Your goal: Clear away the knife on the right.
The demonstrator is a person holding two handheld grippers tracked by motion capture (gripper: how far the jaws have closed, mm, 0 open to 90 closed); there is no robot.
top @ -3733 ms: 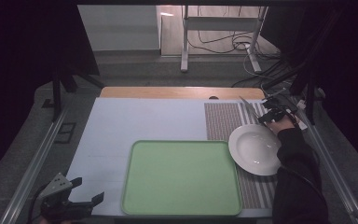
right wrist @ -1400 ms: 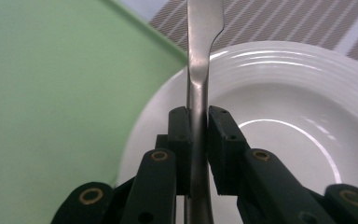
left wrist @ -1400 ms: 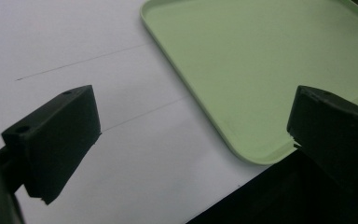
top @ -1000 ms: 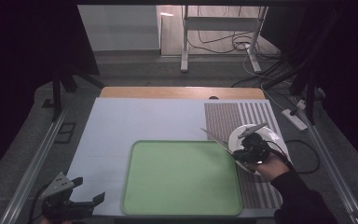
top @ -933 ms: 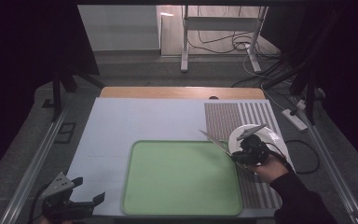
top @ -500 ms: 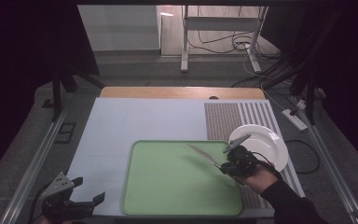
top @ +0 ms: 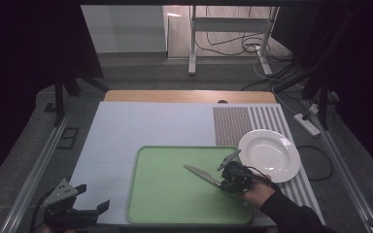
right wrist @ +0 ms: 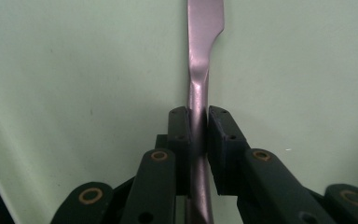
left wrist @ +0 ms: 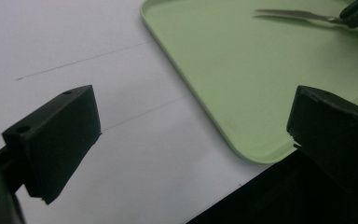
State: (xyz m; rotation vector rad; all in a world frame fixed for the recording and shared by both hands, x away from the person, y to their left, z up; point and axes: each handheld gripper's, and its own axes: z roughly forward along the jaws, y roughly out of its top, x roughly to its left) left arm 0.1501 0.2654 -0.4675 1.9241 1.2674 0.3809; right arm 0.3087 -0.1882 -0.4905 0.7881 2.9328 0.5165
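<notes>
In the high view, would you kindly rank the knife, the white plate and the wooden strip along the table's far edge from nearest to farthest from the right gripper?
1. The knife: clamped in the right gripper, its blade pointing left over the green tray.
2. The white plate: just beyond the gripper, to its right, on the striped mat.
3. The wooden strip: far off, along the table's far edge.

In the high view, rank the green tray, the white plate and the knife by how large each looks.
1. Green tray, plainly largest.
2. White plate.
3. Knife, a thin sliver held in the right tongs above the tray; raised toward the camera, so it may look slightly oversized.
</notes>
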